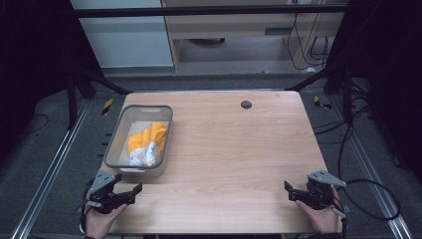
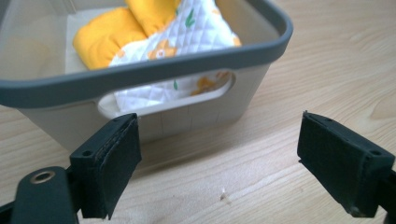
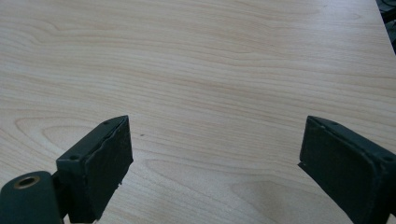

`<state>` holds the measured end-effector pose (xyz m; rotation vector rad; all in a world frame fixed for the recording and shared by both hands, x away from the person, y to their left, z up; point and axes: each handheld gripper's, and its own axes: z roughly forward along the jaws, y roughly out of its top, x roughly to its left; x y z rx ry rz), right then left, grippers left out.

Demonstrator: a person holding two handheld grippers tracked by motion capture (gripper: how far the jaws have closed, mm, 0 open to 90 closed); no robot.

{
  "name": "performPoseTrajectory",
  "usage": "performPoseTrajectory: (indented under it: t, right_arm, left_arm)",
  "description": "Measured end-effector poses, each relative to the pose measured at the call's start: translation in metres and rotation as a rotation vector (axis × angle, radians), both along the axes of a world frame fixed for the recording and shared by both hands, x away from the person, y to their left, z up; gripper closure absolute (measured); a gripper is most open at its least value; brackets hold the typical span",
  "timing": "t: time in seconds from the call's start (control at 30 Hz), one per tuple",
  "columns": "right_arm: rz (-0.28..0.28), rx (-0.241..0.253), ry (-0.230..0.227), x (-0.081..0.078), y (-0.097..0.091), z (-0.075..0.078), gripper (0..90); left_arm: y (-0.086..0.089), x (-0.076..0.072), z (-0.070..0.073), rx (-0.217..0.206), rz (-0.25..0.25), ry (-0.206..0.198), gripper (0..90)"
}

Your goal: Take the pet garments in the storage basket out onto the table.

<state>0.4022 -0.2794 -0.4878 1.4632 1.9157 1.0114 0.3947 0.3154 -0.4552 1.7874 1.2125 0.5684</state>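
A grey plastic bin (image 1: pixel 115 144) with cut-out handles stands near the left edge of the wooden surface (image 1: pixel 234 159), closer to the far corner than to the near one. Inside it lies a folded quilted cloth (image 1: pixel 148 144), orange on one face and white with a small orange and green print on the other; in the left gripper view part of the cloth shows through the handle slot of the bin's near wall. The left claw (image 1: pixel 130 192) is held over the near left corner of the surface, just short of the bin, jaws spread wide and empty. The right claw (image 1: pixel 290 189) is held near the near right corner, jaws likewise spread wide with nothing between them, over bare wood. A dark round grommet (image 1: pixel 246 104) sits near the far edge.
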Motion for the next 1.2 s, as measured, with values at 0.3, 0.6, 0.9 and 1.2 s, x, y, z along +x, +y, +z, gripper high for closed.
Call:
performPoseTrajectory:
  t: [0.3,0.6,0.9,1.2]
  right_arm:
    - [0.015,0.002,0.003,-0.001,0.003,0.0,9.4]
    - [0.013,-0.004,0.0,0.0,0.002,-0.001,9.3]
    - [0.005,-0.005,-0.004,0.0,0.001,-0.001,9.3]
    - [0.004,0.001,0.002,0.0,0.002,-0.001,9.3]
  left_arm:
    - [0.004,-0.004,0.01,-0.042,0.049,-0.021,14.5]
    - [0.002,-0.005,0.026,-0.069,0.045,-0.042,14.3]
    - [-0.001,-0.001,0.04,-0.063,0.03,-0.066,14.4]
    - [-0.003,0.003,0.049,-0.061,0.013,-0.066,14.5]
